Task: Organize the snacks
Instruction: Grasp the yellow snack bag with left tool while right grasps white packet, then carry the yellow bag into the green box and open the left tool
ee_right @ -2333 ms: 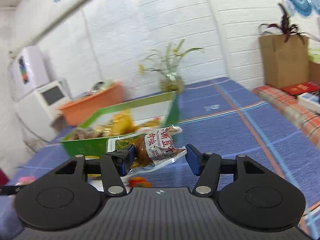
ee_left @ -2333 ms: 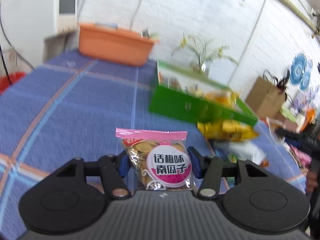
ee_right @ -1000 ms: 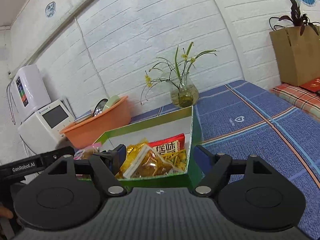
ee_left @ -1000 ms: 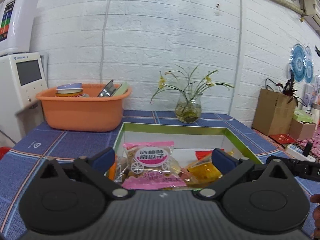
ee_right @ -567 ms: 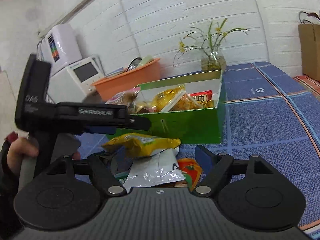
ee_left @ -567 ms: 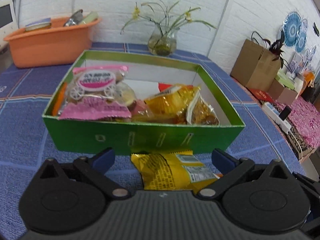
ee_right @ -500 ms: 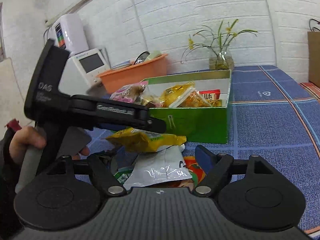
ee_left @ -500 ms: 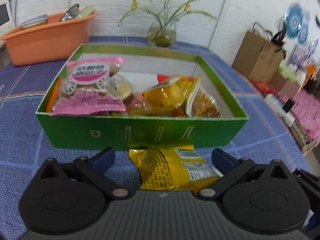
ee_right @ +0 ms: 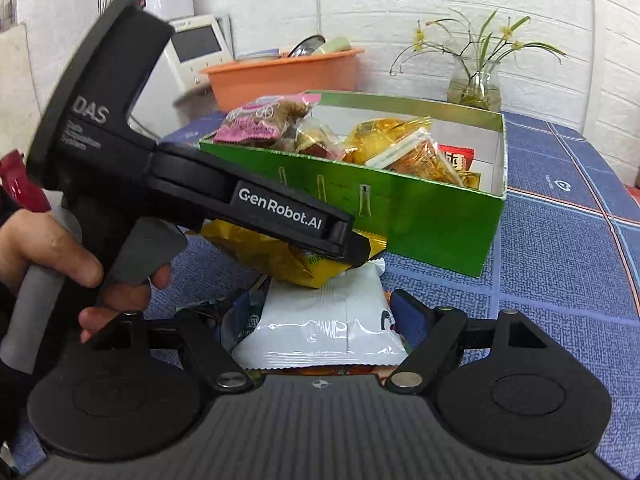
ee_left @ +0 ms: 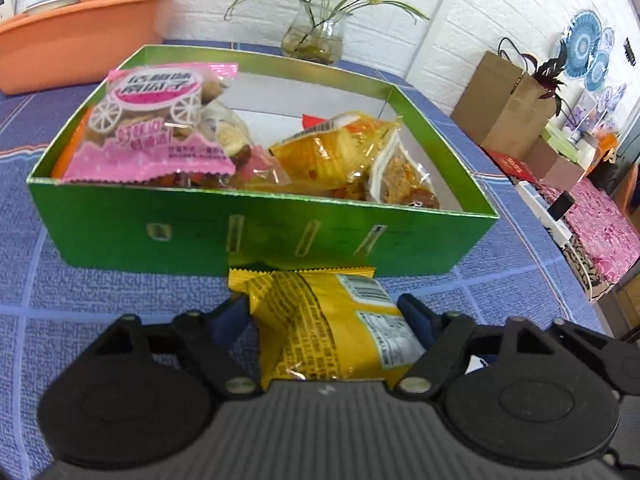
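Note:
A green box (ee_left: 120, 224) on the blue checked cloth holds several snack packs, with a pink pack (ee_left: 152, 128) on top at its left; the box also shows in the right wrist view (ee_right: 432, 224). My left gripper (ee_left: 326, 316) has its fingers closed against both sides of a yellow snack pack (ee_left: 332, 320) lying in front of the box. My right gripper (ee_right: 316, 316) has its fingers against both sides of a white snack pack (ee_right: 320, 324) just under the yellow pack (ee_right: 272, 256). The left gripper's body (ee_right: 240, 200) crosses the right wrist view.
An orange basin (ee_left: 80, 48) with dishes and a glass vase (ee_left: 316, 36) with flowers stand behind the box. A white appliance (ee_right: 196, 52) is at the far left. A brown paper bag (ee_left: 512, 100) and small boxes sit off the table to the right. More packs lie under the white one.
Both grippers dropped their earlier packs in the box, then came down in front of it. Their fingers have narrowed from wide open onto the yellow and white packs.

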The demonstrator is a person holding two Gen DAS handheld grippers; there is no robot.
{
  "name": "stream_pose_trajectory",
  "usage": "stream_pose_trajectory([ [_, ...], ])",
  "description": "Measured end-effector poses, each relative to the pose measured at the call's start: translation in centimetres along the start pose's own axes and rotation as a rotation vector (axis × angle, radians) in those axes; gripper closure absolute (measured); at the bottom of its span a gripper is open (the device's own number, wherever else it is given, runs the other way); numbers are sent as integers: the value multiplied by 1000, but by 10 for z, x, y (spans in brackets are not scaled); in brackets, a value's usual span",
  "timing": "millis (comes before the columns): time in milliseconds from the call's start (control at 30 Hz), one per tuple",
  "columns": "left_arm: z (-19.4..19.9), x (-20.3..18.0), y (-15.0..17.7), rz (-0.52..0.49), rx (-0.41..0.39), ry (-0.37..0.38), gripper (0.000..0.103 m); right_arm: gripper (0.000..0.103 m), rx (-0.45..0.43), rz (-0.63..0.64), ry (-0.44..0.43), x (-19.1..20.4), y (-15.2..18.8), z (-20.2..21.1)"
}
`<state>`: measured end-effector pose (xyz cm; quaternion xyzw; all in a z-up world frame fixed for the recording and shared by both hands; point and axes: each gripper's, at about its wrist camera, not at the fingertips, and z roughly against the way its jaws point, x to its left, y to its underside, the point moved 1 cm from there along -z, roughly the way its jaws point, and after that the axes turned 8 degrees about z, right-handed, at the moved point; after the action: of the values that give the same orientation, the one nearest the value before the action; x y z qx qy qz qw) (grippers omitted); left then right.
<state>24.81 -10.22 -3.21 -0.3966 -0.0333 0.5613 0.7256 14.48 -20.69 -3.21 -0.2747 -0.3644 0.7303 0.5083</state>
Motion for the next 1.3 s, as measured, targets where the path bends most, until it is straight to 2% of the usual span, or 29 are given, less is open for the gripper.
stream_pose_trajectory([
  [200, 19, 11, 4, 35, -34, 29, 36, 0, -6, 31, -17, -4, 4, -1],
  [333, 50, 25, 8, 69, -108, 33, 36, 0, -35, 63, 27, -2, 1, 10],
  [433, 78, 36, 17, 87, -177, -1, 36, 0, -96, 42, 53, -4, 1, 25],
  [467, 86, 39, 20, 90, -196, -14, 36, 4, -123, 24, 47, -4, 1, 31],
  [500, 95, 42, 25, 93, -212, -25, 36, 19, -149, 5, 38, -5, 2, 35],
  [533, 101, 45, 27, 97, -222, -33, 36, 56, -162, -24, 27, -7, 3, 39],
  [567, 106, 48, 30, 100, -228, -39, 36, 62, -165, -56, 11, -9, 4, 41],
  [633, 110, 54, 33, 109, -228, -50, 36, 62, -126, -85, -30, -12, 3, 36],
  [700, 113, 60, 35, 133, -226, -58, 36, 48, -99, -133, -27, -15, 5, 34],
  [767, 114, 66, 39, 152, -226, -54, 36, 0, -66, -186, -22, -16, 7, 33],
  [833, 116, 68, 40, 164, -229, -53, 36, 0, -63, -186, -16, -12, 5, 32],
  [900, 117, 69, 42, 160, -230, -51, 36, 0, -79, -122, -11, -6, -2, 33],
  [1000, 119, 71, 45, 160, -235, -45, 36, 0, -88, 75, -35, 10, -19, 27],
  [1067, 121, 73, 47, 164, -241, -40, 36, 0, -24, 194, -79, 19, -26, 12],
  [1133, 124, 74, 49, 169, -250, -40, 36, 0, 87, 290, -118, 25, -28, -7],
  [1233, 130, 76, 52, 171, -264, -40, 36, 0, 124, 365, -47, 23, -30, -21],
  [1300, 132, 77, 53, 170, -271, -52, 36, 0, 167, 352, -23, 16, -28, -25],
])
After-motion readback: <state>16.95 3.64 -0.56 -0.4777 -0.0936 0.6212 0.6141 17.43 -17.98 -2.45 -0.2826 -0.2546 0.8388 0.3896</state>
